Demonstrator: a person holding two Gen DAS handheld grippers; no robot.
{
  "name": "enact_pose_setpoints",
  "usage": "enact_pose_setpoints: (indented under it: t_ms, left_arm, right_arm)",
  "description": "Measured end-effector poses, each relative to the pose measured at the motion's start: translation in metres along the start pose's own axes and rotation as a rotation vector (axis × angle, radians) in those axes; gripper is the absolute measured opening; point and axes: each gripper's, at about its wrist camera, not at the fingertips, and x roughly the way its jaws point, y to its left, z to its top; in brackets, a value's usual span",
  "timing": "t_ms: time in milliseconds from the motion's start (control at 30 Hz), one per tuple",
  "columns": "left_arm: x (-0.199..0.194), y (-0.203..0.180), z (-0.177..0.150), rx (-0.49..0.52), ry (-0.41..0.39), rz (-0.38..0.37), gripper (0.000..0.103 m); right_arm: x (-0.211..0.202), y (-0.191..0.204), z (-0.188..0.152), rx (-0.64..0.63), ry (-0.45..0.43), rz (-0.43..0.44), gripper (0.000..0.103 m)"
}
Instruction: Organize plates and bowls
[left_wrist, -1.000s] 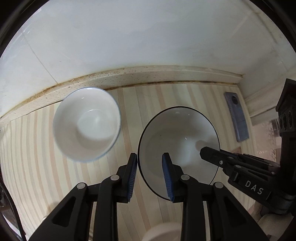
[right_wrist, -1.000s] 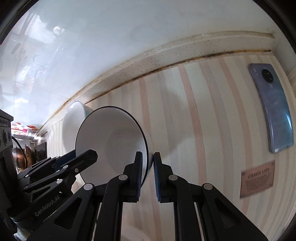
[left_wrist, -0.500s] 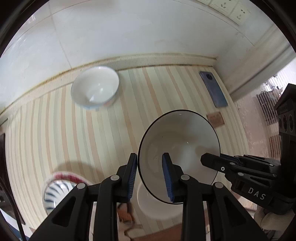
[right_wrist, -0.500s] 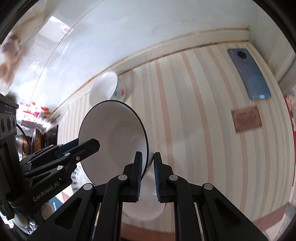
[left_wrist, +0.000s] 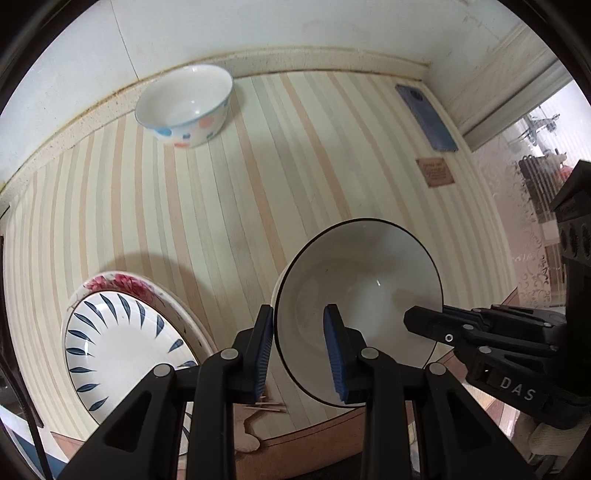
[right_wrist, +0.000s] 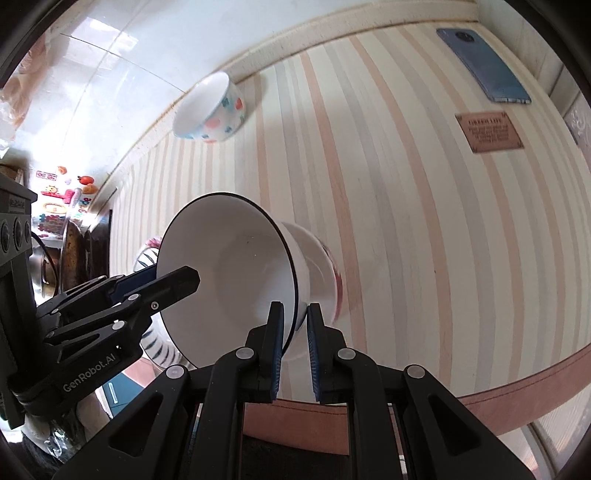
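Both grippers, left (left_wrist: 298, 350) and right (right_wrist: 295, 347), pinch the black-rimmed bowl (left_wrist: 364, 295) at its nine and three o'clock rim, jaws narrowly parted.

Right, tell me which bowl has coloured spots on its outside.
The spotted bowl standing alone by the back wall; the black-rimmed bowl pinched by both claws is plain white.

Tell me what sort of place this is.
Probably a home kitchen counter: a striped mat against a tiled wall, crockery like the spotted bowl and leaf-patterned plate, a smartphone nearby.
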Motion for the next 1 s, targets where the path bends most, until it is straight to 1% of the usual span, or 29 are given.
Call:
enact_pose_setpoints:
  t_ms: [233, 633, 733, 767, 900, 1000]
  left_arm:
    - [0.014, -0.002, -0.004, 0.002, 0.025, 0.022, 0.025]
    - [0.027, -0.001, -0.004, -0.007, 0.052, 0.033, 0.025]
    - [0.031, 0.0, -0.004, -0.014, 0.062, 0.037, 0.025]
    - [0.031, 0.001, -0.004, -0.016, 0.064, 0.029, 0.025]
    - [0.021, 0.005, -0.002, -0.034, 0.055, 0.002, 0.025]
    - [-0.001, 0.015, 0.004, -0.062, 0.012, -0.021, 0.025]
  right_arm:
    - [0.01, -0.002, -0.002, -0.003, 0.018, -0.019, 0.014]
    - [0.023, -0.003, 0.005, -0.008, 0.047, -0.039, 0.014]
    - [0.024, -0.002, 0.007, -0.012, 0.061, -0.048, 0.015]
    - [0.024, -0.002, 0.009, -0.009, 0.065, -0.046, 0.017]
    - [0.021, -0.003, 0.012, 0.008, 0.059, -0.028, 0.018]
    - [0.009, -0.003, 0.017, 0.008, 0.05, -0.006, 0.018]
